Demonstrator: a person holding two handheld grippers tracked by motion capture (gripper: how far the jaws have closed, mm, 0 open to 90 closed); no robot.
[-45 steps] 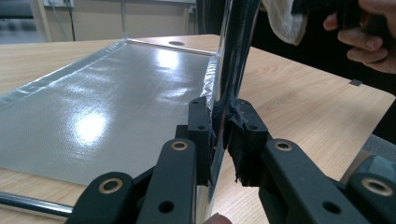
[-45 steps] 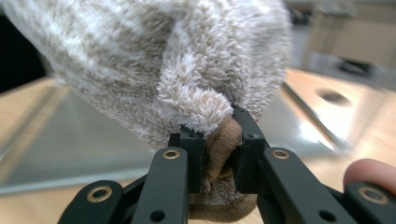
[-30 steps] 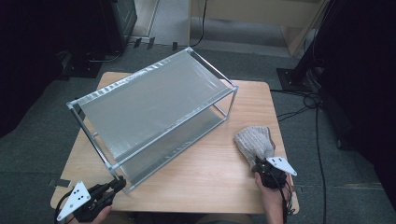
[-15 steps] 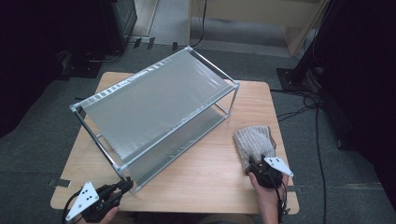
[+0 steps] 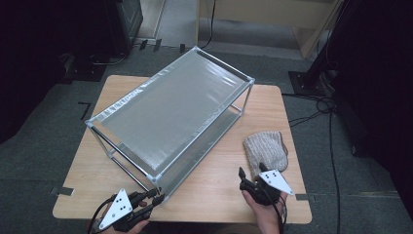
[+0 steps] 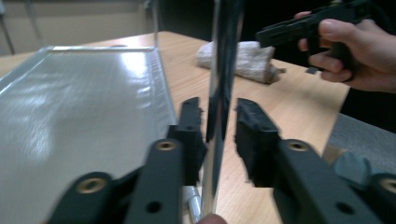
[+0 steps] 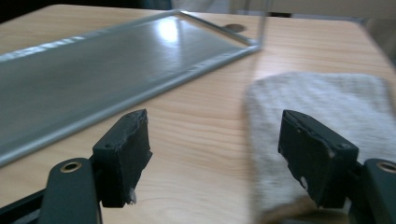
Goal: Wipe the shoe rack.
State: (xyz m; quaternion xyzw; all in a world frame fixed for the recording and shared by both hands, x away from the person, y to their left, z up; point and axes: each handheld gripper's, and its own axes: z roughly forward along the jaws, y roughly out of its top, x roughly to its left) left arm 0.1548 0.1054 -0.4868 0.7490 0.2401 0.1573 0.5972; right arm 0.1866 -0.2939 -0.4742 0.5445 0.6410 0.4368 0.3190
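Note:
A two-shelf chrome rack stands slantwise on the wooden table. My left gripper is at its near corner. In the left gripper view the jaws have just been opening and stand a little off either side of the corner leg. A grey knitted cloth lies flat at the right. My right gripper hovers at its near edge. Its jaws have just been opening and now gape wide, with nothing pinched and the cloth below them.
The rack's lower shelf lies close to the left of the cloth. Bare wood separates them. The table's front edge is right by both hands. Cables trail on the floor at the right.
The rack's near end has swung to the right along with my left gripper, whose jaws then parted from the leg. My right gripper let go of the cloth and drew back a little.

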